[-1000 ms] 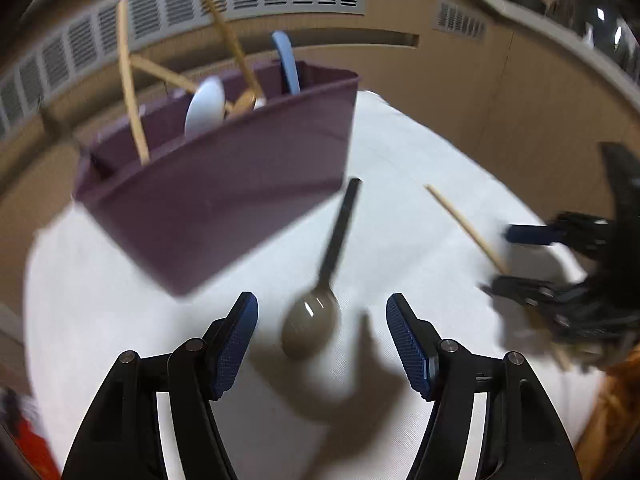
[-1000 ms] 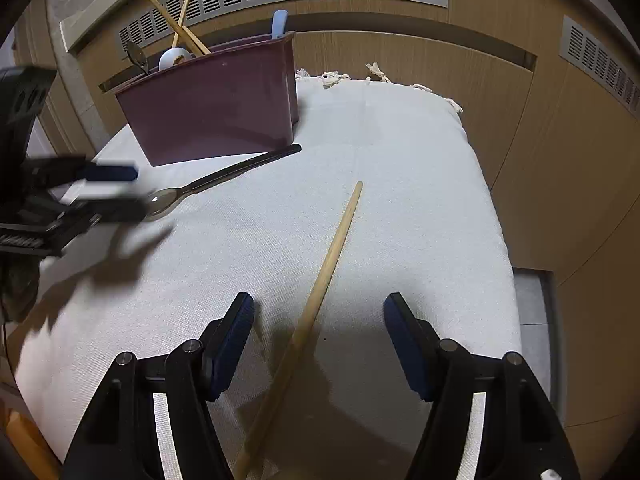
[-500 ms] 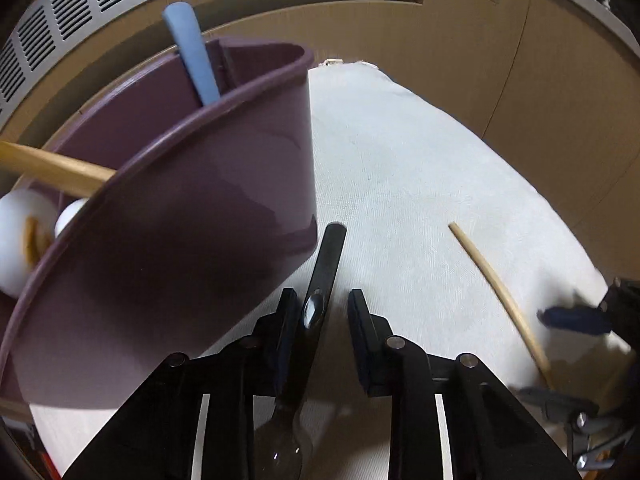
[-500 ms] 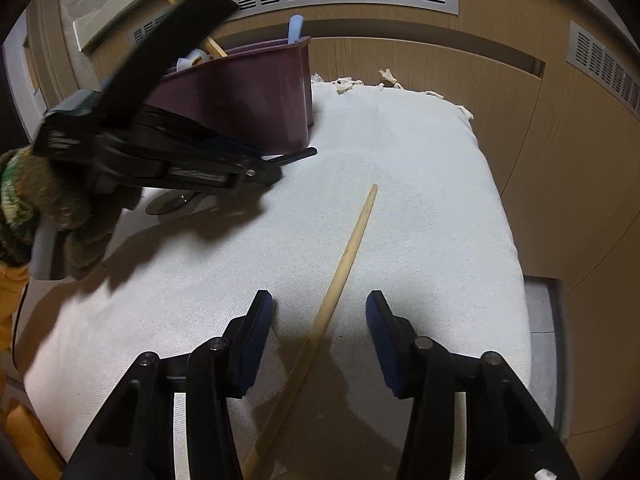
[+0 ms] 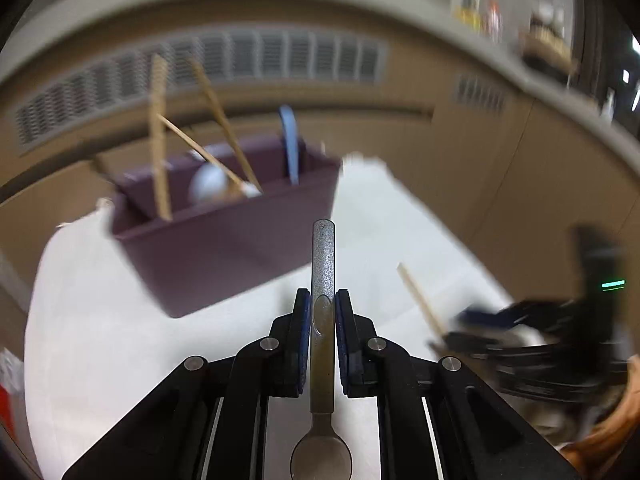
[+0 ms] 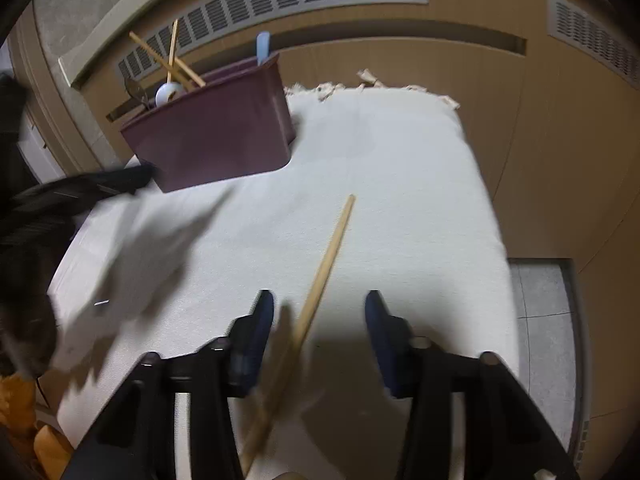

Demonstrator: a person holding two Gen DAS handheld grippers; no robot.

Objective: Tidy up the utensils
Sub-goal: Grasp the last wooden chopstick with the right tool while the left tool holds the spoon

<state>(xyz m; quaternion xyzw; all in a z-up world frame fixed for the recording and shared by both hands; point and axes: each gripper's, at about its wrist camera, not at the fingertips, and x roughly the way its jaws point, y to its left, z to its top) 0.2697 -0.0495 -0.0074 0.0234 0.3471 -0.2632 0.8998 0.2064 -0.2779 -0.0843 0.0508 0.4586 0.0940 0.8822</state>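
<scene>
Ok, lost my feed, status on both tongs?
Left tongs closing on spoon handle. Right tongs closing, chopstick between, not gripped. Purple holder ahead, path clear.

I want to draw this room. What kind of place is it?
Probably a home or kitchen corner, though that's a guess. A white cloth covers a table, a purple utensil holder holds chopsticks and spoons, and wooden panels with vent grilles stand behind.

At the bottom of the frame the right gripper (image 6: 320, 312) is closing, a wooden chopstick (image 6: 324, 256) lying between its blue pads (image 6: 262, 316) on the white cloth (image 6: 400, 184). In the upper left a maroon utensil holder (image 6: 216, 140) stands with chopsticks, a white spoon and a blue handle inside. The blurred left gripper (image 6: 80, 188) enters at the left edge.
</scene>
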